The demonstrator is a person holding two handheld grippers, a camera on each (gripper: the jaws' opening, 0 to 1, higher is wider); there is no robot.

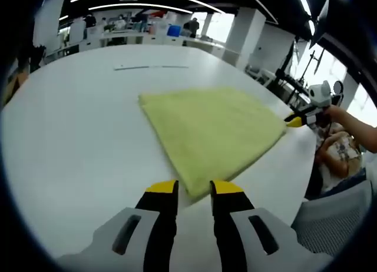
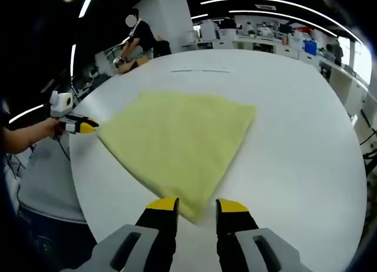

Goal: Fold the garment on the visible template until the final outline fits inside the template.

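While tools gape, garment [image 1: 212, 133] corners stay hidden.

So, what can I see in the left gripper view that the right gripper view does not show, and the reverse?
Left gripper view: the left gripper with open jaws at a corner of the yellow garment, and a blue box on a far bench. Right gripper view: the right gripper open at another corner, and a person bending beyond the table. Both share the garment lying flat on the white table, and a thin dark line marked beyond it.

Yellow garment [image 1: 212, 130] before parted gripper [image 1: 194, 188]
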